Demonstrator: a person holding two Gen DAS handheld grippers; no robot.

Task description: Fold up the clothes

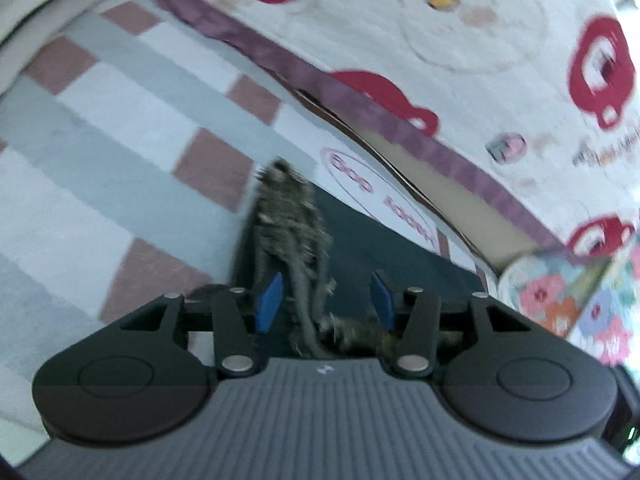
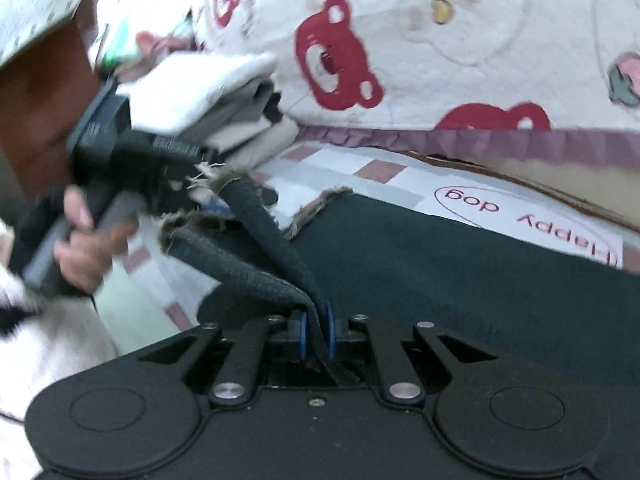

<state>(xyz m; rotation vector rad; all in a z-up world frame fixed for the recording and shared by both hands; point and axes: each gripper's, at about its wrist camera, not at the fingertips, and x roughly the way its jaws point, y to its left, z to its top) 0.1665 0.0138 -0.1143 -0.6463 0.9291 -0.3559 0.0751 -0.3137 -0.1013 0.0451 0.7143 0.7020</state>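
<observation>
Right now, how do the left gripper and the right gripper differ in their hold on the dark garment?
The right gripper is shut on the dark garment, pinching a fold; the left gripper stands open, pads apart. Only the frayed hem hangs loose between the left gripper's pads, while the right gripper's blue pads press the cloth. Both point down toward the same garment.
</observation>
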